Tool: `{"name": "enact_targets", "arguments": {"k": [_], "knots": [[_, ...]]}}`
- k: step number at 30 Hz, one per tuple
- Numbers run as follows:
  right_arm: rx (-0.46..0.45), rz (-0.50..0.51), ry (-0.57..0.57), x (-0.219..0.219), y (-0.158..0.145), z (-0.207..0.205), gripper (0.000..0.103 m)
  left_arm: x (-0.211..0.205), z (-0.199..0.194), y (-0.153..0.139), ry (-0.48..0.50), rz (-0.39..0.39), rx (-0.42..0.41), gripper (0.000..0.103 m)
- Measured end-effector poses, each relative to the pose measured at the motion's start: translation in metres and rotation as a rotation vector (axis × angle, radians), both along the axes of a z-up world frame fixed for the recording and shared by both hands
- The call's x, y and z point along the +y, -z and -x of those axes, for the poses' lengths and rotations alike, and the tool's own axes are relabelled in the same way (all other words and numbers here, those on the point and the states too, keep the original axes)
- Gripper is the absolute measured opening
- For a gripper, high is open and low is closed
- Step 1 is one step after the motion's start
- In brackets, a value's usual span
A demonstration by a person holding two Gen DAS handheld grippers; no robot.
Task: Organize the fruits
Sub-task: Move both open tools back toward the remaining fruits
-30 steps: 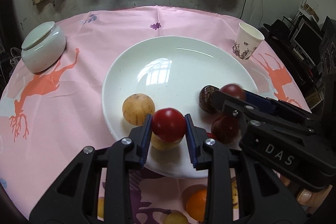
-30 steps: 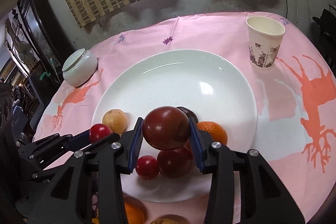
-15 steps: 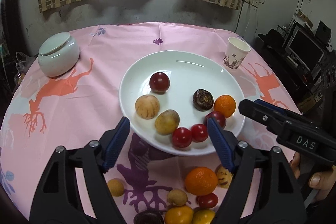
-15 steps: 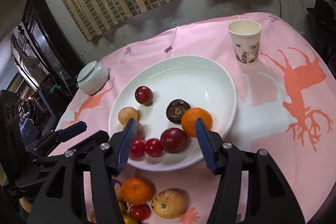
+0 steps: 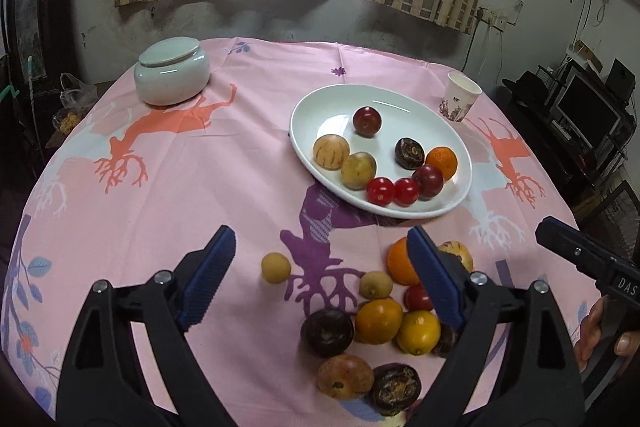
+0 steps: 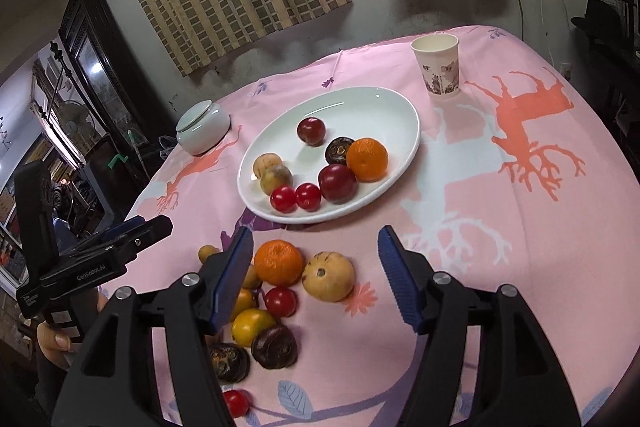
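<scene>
A white oval plate [image 5: 332, 107] [image 6: 392, 107] on the pink tablecloth holds several fruits: a dark red plum [image 5: 366, 121], two yellow-brown fruits, two red tomatoes [image 5: 380, 191], another plum, an orange [image 5: 441, 162] and a dark passion fruit. Loose fruits lie in a pile nearer me: an orange [image 6: 279, 263], a tan striped fruit [image 6: 328, 275], yellow ones [image 5: 379, 320], a dark one [image 5: 327, 332]. My left gripper [image 5: 320, 275] is open and empty above the pile. My right gripper [image 6: 316, 275] is open and empty above the same pile.
A white lidded jar [image 5: 172, 71] [image 6: 203, 127] stands at the far left of the table. A paper cup [image 5: 460, 103] [image 6: 438, 67] stands beyond the plate on the right. A small yellow fruit [image 5: 276, 267] lies apart from the pile. Curtains and a wall lie behind.
Both grippers opened and let go of their red fruits onto the plate, then pulled back and up towards me. The pile of loose fruits has come into view.
</scene>
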State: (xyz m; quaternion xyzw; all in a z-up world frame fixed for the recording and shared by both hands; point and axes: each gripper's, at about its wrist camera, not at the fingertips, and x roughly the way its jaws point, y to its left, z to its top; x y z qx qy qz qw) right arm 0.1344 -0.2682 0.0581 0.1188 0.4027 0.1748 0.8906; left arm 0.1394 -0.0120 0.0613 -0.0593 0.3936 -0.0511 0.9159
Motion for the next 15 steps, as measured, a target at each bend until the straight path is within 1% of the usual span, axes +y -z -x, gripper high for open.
{"name": "enact_targets", "arguments": {"k": [6,11,15], "knots": [[0.038,-0.010,-0.014,0.003,0.019,0.026,0.066,0.000,0.029,0.012,0.006,-0.031,0.003,0.090],[0.074,-0.007,-0.040,0.009,0.039,0.037,0.066,-0.002,0.045,0.027,0.019,-0.048,0.022,0.091],[0.072,0.029,-0.054,0.014,0.048,0.040,0.066,0.000,0.051,0.037,0.017,-0.053,0.037,0.091]]}}
